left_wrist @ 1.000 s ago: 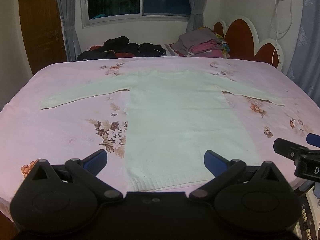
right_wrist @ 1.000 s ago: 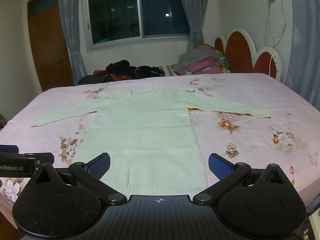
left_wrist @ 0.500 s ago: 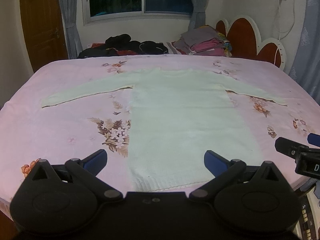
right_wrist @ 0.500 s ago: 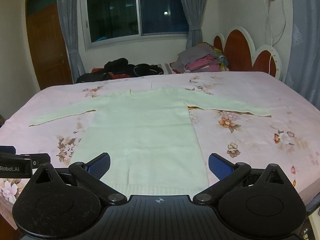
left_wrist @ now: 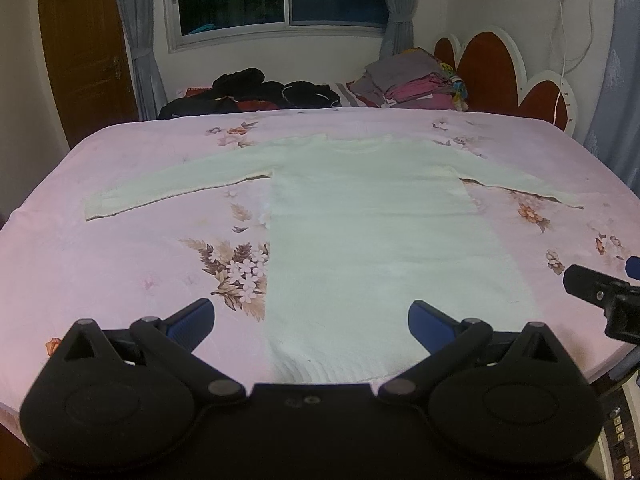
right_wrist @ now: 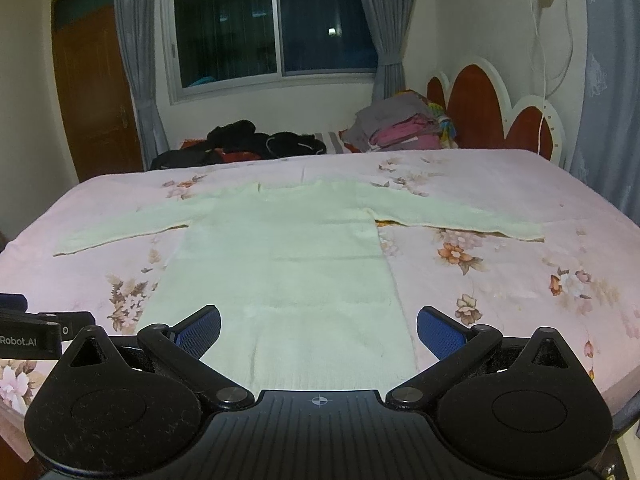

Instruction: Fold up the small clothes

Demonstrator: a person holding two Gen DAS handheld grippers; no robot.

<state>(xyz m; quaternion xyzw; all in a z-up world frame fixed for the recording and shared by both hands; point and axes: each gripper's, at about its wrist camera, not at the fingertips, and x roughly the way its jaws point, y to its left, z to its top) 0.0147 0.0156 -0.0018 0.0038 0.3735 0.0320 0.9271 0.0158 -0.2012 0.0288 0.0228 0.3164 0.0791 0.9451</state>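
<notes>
Sweater [left_wrist: 360,216] flat on bed [left_wrist: 120,248], sleeves spread.
Left gripper [left_wrist: 311,316] and right gripper [right_wrist: 319,325]: fingers wide apart, empty. "Robot.AI" label [right_wrist: 18,341] legible. Folded clothes [right_wrist: 404,128] beyond.

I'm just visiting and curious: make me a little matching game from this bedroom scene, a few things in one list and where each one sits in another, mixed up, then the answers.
Things:
1. pale sweater
2. folded clothes stack
3. dark clothes heap
4. white cable

Places:
A. hanging down the wall above the headboard
B. spread flat with sleeves out, mid-bed
C. far side of the bed, below the window
D. far side of the bed, beside the red headboard

Pairs: 1-B, 2-D, 3-C, 4-A
</notes>
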